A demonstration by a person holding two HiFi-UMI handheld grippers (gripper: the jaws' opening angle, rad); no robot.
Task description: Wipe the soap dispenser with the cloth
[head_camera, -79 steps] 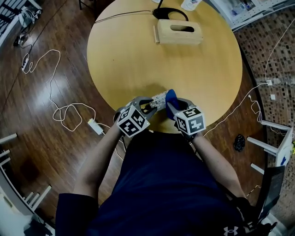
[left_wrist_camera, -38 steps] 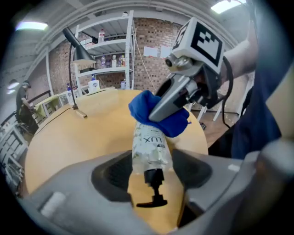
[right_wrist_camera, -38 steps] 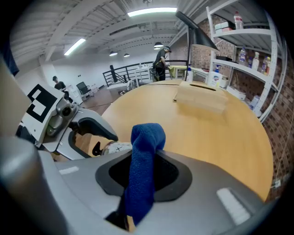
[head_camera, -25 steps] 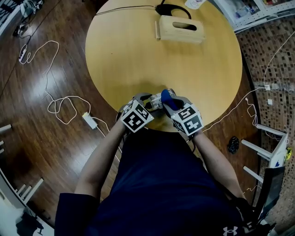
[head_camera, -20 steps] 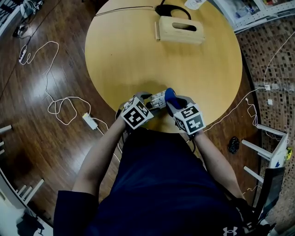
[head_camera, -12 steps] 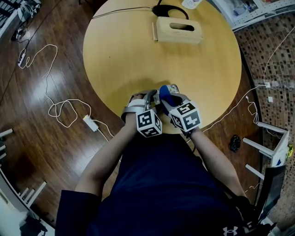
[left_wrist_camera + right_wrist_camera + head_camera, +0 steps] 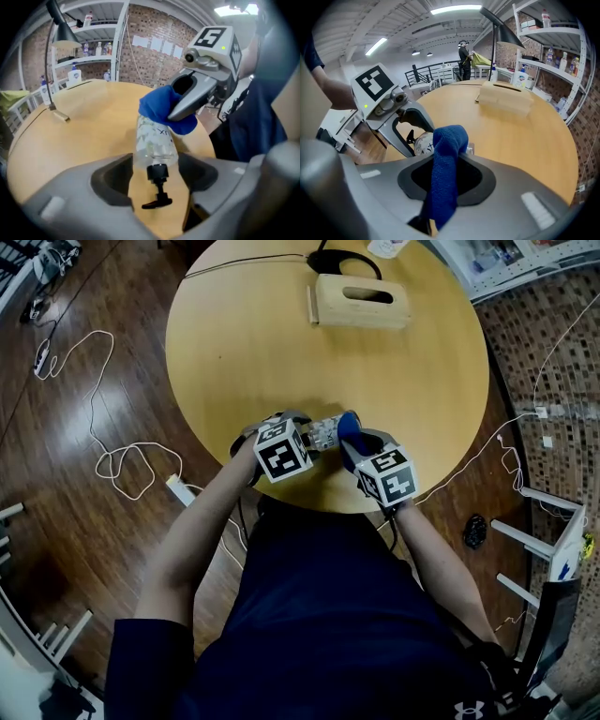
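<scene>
Soap dispenser (image 7: 325, 432): one, lying sideways over the near edge of the round table (image 7: 281, 343), between the two grippers. Head view: against half a second back, the left gripper (image 7: 306, 431) has rolled, so its marker cube sits further left and higher. The dispenser shows more fully, beside the cloth (image 7: 349, 426) rather than half behind it. Against three seconds back the layout is much the same. The right gripper (image 7: 357, 442) has the cloth on the bottle's right end. One cloth, blue. One wooden box (image 7: 361, 304) at the table's far side, with a slot on top, contents not visible. White cable (image 7: 112, 460) loops on the floor.

Left gripper view: jaws clamped on the dispenser's shoulder from both sides, black pump pointing at the camera. Clear bottle with a printed pattern; fill level can't be read. The cloth is bunched over the far end, with the right gripper behind it.

Right gripper view: jaws pinched on a strip of cloth that runs up and folds over the top. The dispenser's base peeks out just left of it. Several bottles stand on the shelves at right.
</scene>
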